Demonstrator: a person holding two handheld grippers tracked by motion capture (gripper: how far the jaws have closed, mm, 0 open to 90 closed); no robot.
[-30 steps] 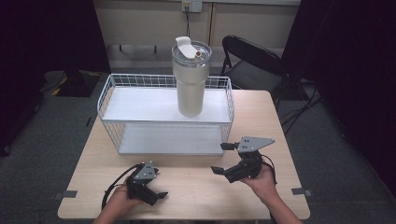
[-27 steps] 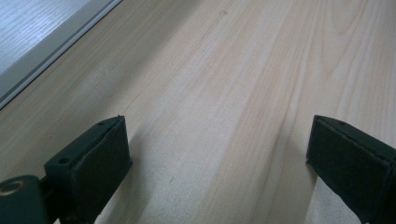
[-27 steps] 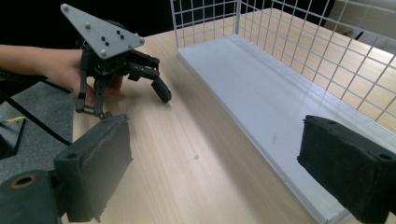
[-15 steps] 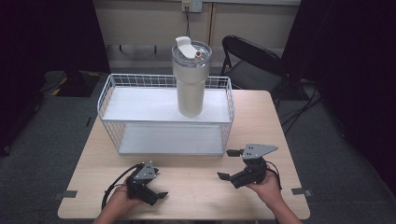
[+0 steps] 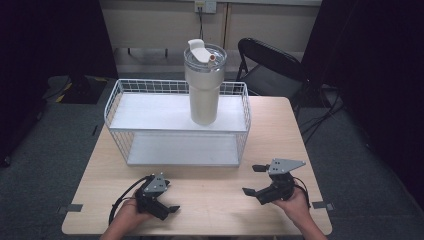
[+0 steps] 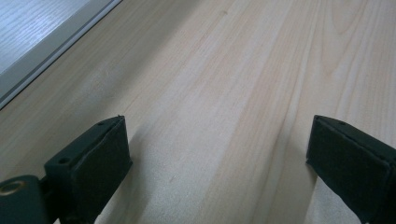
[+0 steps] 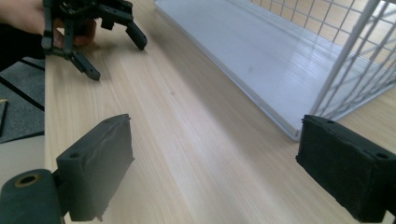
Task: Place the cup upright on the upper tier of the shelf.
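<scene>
Wooden table (image 5: pixel 260 125) is taking up mid frame in the high view, pale grain, floor around it dark. A black folding chair (image 5: pixel 272 65) is standing behind the far right corner.

White wire rack (image 5: pixel 125 107), two tiers, is sitting on the far half of the table, closer to the left edge. Its top shelf is carrying a cream tumbler (image 5: pixel 204 92), upright, toward the right end of the shelf, well apart from both grippers. Clear lid with a white flip tab is sitting on it. Lower shelf is lying bare just above the tabletop; its front corner and wire wall are showing at right in the right gripper view (image 7: pixel 299 70).

Right gripper (image 5: pixel 255 180) is being held in the person's right hand near the front right of the table, just off the surface, jaws spread wide and gripping nothing; same wide gap is showing in its own view (image 7: pixel 212 168) with bare wood between the pads.

Left gripper (image 5: pixel 171 210) is resting low at the front left edge, held in the left hand, cable looping off to its left. Jaws are standing apart, nothing between them, only table grain in its own view (image 6: pixel 217 163). It is also appearing far off at top left of the right gripper view (image 7: pixel 114 49), jaws parted there too.
</scene>
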